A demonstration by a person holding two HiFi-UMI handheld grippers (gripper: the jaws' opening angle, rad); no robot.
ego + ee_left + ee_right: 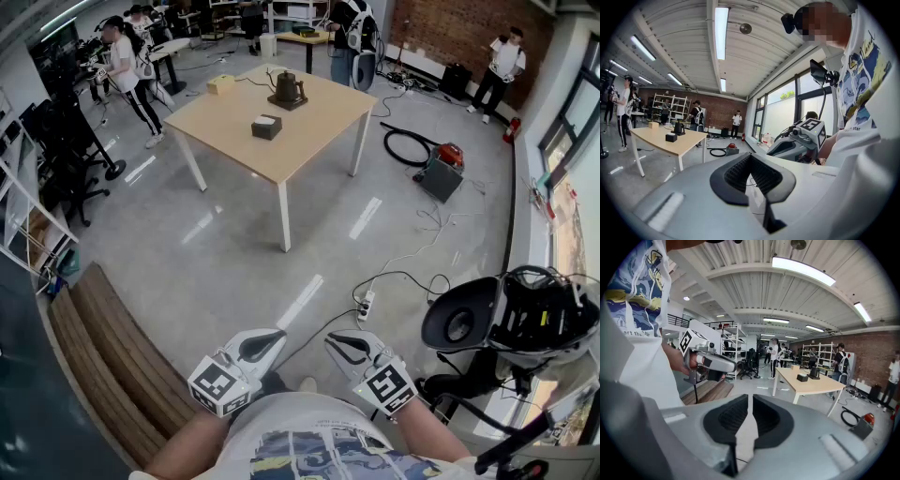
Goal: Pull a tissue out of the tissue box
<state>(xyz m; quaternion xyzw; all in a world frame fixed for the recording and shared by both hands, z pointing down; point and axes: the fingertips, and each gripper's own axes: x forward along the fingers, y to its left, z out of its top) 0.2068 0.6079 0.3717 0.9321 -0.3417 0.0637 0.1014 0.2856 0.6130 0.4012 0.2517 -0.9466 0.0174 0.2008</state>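
The tissue box (267,127) is a small dark box with white tissue at its top. It stands on a light wooden table (309,131) far across the floor, beside a dark kettle (287,89). Both grippers are held close to my body, far from the table. My left gripper (270,341) has its jaws together, holding nothing. My right gripper (336,343) shows a narrow gap between its jaws with nothing in it. The left gripper view has the box (671,137) small at left. In the right gripper view the box (802,377) sits at mid-right.
A red machine with a black hose (441,171) lies right of the table. A white power strip (365,305) and its cables cross the floor ahead. A black chair with gear (511,323) stands at right, a wooden bench (112,361) at left. Several people stand at the back.
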